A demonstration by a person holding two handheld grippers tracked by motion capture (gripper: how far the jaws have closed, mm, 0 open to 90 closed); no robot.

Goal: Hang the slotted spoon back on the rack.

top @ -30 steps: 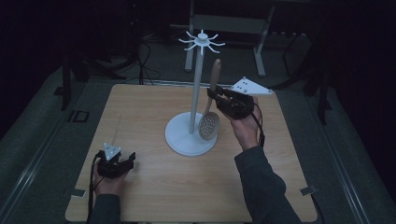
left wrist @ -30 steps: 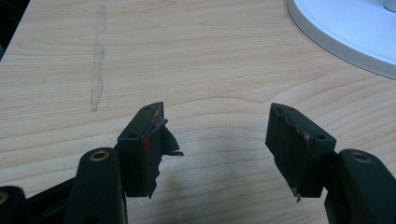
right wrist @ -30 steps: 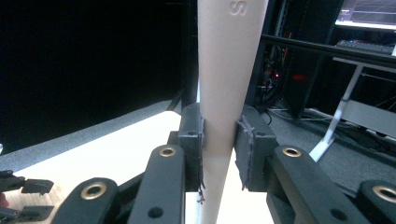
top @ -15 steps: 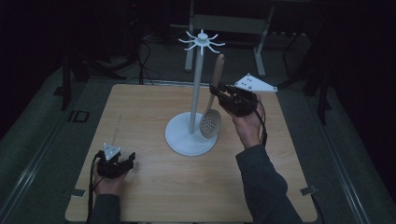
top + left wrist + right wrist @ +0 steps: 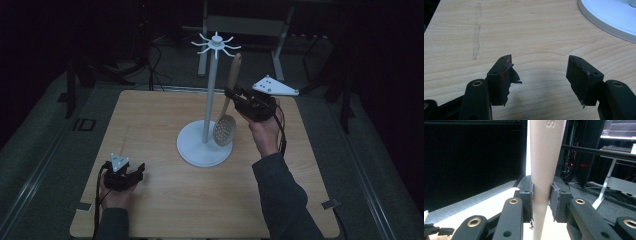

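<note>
A white hook stand (image 5: 209, 100) with a round base (image 5: 195, 147) rises from the middle of the wooden table (image 5: 150, 115). My right gripper (image 5: 231, 96) is held up just right of the pole, shut on the beige handle of a slotted spoon (image 5: 226, 125). The spoon hangs nearly upright, its perforated bowl low over the base and its handle end close below the hooks (image 5: 215, 42). In the right gripper view the handle (image 5: 544, 157) is pinched between both pads. My left gripper (image 5: 137, 170) rests on the table at the front left, open, with bare wood between its fingers (image 5: 501, 80).
The edge of the stand's base (image 5: 609, 20) lies ahead of the left gripper to its right. Dark floor, cables and a desk frame (image 5: 250, 25) surround the table. A monitor (image 5: 621, 128) glows in the background of the right gripper view.
The right gripper with the spoon has shifted slightly, keeping its hold beside the pole. The left gripper has stayed where it was.
</note>
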